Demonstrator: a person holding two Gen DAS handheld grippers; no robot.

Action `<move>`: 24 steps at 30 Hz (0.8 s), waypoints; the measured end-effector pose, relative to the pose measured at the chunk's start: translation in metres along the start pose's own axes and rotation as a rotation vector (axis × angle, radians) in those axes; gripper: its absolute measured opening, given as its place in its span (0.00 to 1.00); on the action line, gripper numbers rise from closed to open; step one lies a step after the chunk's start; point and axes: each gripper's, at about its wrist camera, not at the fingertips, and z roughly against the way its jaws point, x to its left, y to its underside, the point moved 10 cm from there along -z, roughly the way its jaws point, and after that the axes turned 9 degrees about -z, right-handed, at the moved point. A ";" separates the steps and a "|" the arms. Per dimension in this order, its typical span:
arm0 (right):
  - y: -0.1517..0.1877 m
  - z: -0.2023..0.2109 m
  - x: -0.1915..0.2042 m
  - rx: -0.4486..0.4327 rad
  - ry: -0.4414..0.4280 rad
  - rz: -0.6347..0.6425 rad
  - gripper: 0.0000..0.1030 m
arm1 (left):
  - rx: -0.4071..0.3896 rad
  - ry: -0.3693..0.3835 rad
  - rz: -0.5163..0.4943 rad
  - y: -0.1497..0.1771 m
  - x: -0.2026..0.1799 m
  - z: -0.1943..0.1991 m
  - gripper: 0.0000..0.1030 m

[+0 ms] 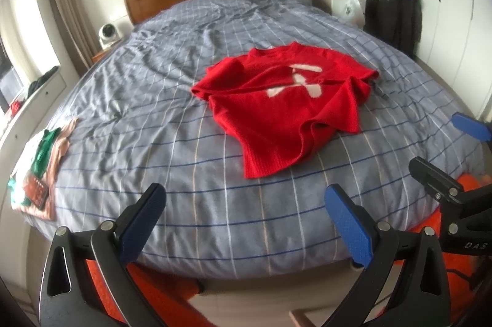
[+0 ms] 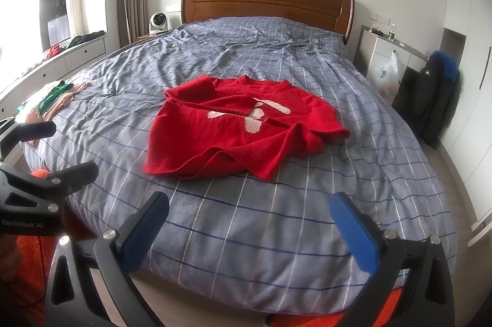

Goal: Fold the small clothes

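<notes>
A small red knit sweater (image 1: 286,105) with a white pattern lies rumpled in the middle of the bed, sleeves folded over its front; it also shows in the right wrist view (image 2: 243,127). My left gripper (image 1: 246,204) is open and empty over the foot of the bed, short of the sweater. My right gripper (image 2: 249,213) is open and empty, also over the foot end. The right gripper shows at the right edge of the left wrist view (image 1: 446,148), and the left gripper at the left edge of the right wrist view (image 2: 64,148).
The bed has a blue-grey checked cover (image 1: 172,161) and a wooden headboard (image 2: 264,1). A pile of pink and green clothes (image 1: 43,164) lies at the bed's left edge. A dark jacket (image 2: 436,99) and a white cabinet (image 2: 381,50) stand at the right.
</notes>
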 end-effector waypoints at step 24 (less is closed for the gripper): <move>0.004 -0.009 0.003 0.019 -0.002 -0.003 1.00 | 0.024 0.006 -0.003 0.006 0.001 -0.009 1.00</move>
